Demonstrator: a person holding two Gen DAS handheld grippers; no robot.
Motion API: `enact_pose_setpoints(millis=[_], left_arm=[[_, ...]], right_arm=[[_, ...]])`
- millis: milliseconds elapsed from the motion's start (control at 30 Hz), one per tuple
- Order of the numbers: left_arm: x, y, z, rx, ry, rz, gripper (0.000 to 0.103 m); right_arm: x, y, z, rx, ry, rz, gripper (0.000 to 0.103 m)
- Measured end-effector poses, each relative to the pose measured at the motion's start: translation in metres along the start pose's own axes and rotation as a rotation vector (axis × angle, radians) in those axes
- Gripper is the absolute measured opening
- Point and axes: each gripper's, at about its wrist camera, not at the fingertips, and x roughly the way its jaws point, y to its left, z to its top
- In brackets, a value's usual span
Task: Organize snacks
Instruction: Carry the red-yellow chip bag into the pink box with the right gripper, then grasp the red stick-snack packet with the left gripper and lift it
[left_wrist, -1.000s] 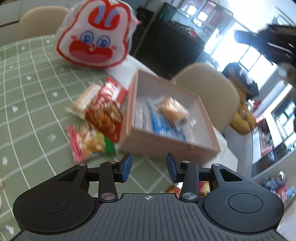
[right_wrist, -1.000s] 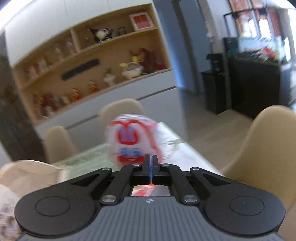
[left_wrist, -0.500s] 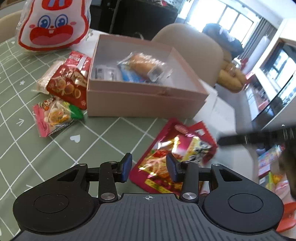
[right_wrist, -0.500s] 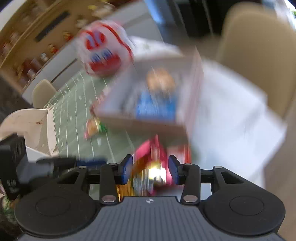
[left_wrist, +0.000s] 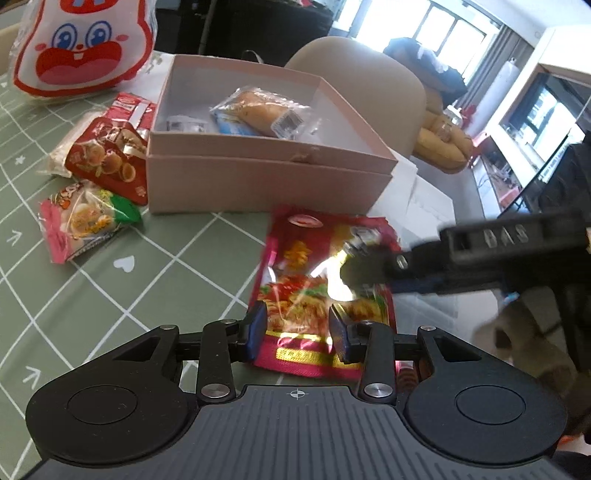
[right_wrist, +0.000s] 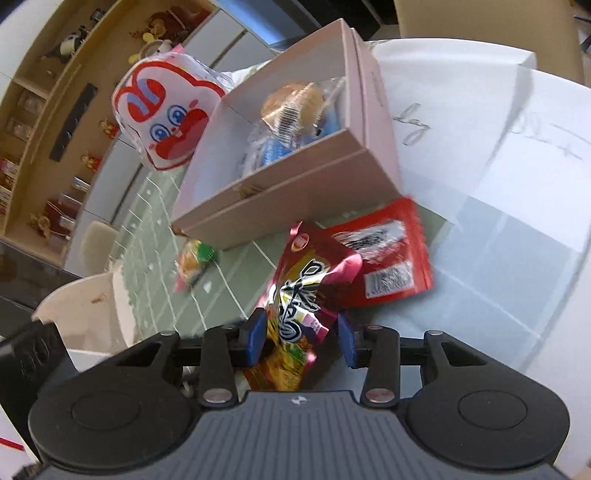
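Observation:
A shiny red and magenta snack bag (left_wrist: 303, 273) (right_wrist: 306, 280) lies on the green checked cloth in front of the open pink box (left_wrist: 266, 173) (right_wrist: 295, 210). My left gripper (left_wrist: 297, 328) hovers over the bag's near end; its jaws are closing, one on each side of the bag, and neither pad presses on it. My right gripper (right_wrist: 301, 339) is open, the crumpled bag between its fingers with a gap at the right pad. In the left wrist view the right gripper (left_wrist: 373, 273) reaches in from the right over the bag. A wrapped bread (left_wrist: 262, 110) (right_wrist: 291, 103) lies in the box.
A second red packet (right_wrist: 388, 258) lies right of the bag. Left of the box are a red packet (left_wrist: 107, 162) and a pink-green packet (left_wrist: 85, 221). A big bunny-face bag (left_wrist: 81, 44) stands behind. A beige chair (left_wrist: 362, 81) is beyond the box.
The right gripper swung down from facing the shelves to the table, opened, and came over the snack bag. The left gripper dropped closer to the bag's near end.

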Motion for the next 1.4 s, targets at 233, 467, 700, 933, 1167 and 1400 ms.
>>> enact_pose_setpoints(millis=[233, 467, 700, 933, 1167, 1400], left_arm=[[-0.009, 0.008, -0.006, -0.094, 0.007, -0.030, 0.041], [-0.071, 0.014, -0.001, -0.186, -0.103, 0.154, 0.040], [-0.082, 0.014, 0.015, -0.225, -0.149, 0.194, 0.040], [-0.067, 0.021, 0.016, -0.199, -0.138, 0.190, 0.040], [-0.055, 0.029, 0.007, -0.137, -0.084, 0.166, 0.040], [-0.034, -0.045, -0.023, 0.130, 0.086, -0.015, 0.041]], right_arm=[[0.020, 0.005, 0.013, 0.019, 0.038, 0.069, 0.019], [-0.025, 0.053, 0.020, -0.170, 0.011, 0.038, 0.015], [-0.068, 0.104, 0.084, -0.291, -0.170, 0.074, 0.015], [-0.044, 0.104, 0.138, -0.306, -0.263, -0.140, 0.022], [-0.055, 0.080, 0.073, -0.533, -0.212, -0.285, 0.028], [-0.048, 0.063, -0.010, -0.742, -0.090, -0.411, 0.038]])
